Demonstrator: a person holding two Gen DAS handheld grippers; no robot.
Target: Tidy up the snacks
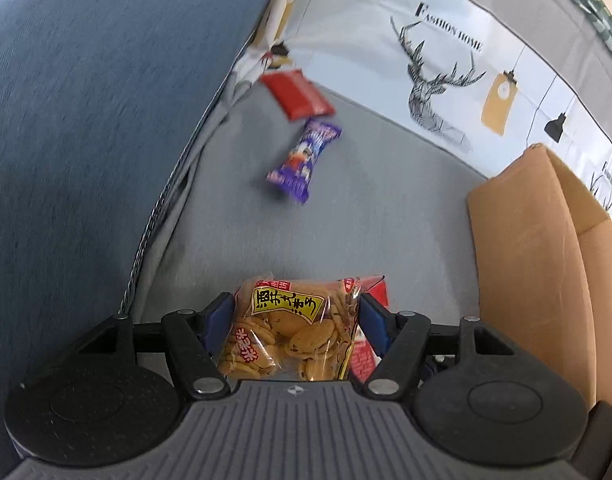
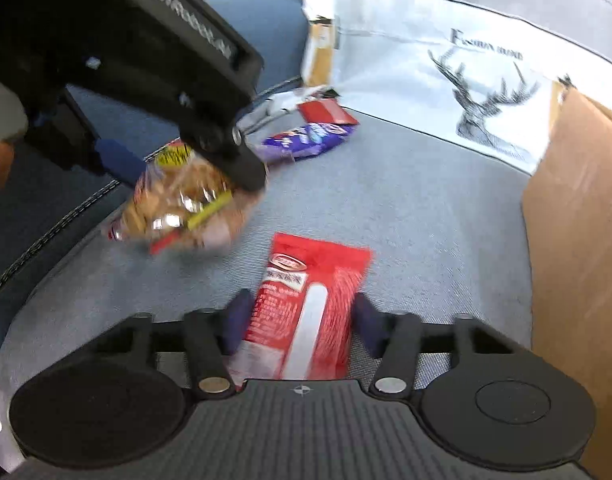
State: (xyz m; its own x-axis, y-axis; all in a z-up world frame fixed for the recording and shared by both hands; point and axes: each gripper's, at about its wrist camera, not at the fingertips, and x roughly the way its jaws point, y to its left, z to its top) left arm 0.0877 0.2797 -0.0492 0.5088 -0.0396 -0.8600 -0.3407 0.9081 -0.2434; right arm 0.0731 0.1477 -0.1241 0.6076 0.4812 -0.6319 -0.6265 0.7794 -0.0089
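My left gripper (image 1: 293,312) is shut on a clear bag of small cookies (image 1: 289,332) with a yellow label and holds it above the grey sofa seat. The same bag (image 2: 177,200) and left gripper (image 2: 193,160) show in the right wrist view, off the seat. My right gripper (image 2: 301,312) is shut on a red snack packet (image 2: 310,308) with a white stripe, low over the seat. A purple candy wrapper (image 1: 301,160) (image 2: 310,138) and a red packet (image 1: 297,94) (image 2: 326,114) lie farther back on the seat.
A brown cardboard box (image 1: 538,280) (image 2: 582,260) stands at the right. A cushion with a deer print (image 1: 438,76) (image 2: 486,104) leans along the back. The blue-grey sofa armrest (image 1: 85,120) rises at the left.
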